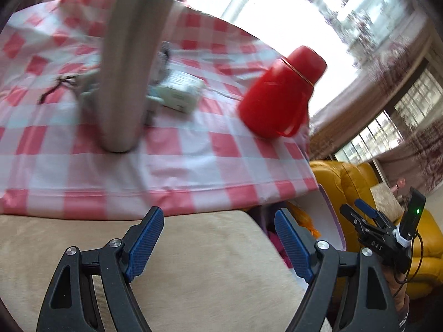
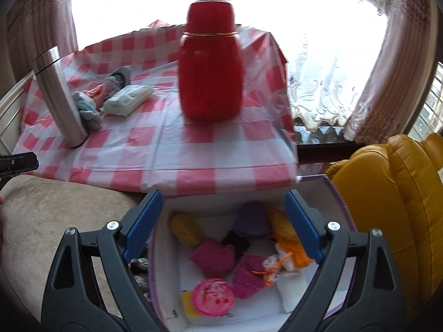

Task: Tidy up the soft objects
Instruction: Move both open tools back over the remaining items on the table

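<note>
Black plastic tongs: left tongs (image 1: 218,238), right tongs (image 2: 223,221). Ribbed blue pads (image 1: 145,244) on each finger, silver screws (image 1: 71,250) at the pivots, triangular cut-outs in the arms. Small black box with green light (lettering unreadable) and thin black cable (image 1: 419,254).

A white open-topped box with a lilac rim (image 2: 340,193) is seen below the table edge. Inside it, soft things are heaped: a magenta knitted piece (image 2: 213,257), a purple knitted piece (image 2: 250,218), a mustard-yellow soft lump (image 2: 185,228) and an orange-and-white fabric bundle (image 2: 288,251). On the checked tablecloth, a crumpled blue-and-white sock (image 2: 87,109), a grey ribbed sock (image 2: 119,78) and a white soft tissue pack (image 2: 127,99) are found close together.
</note>
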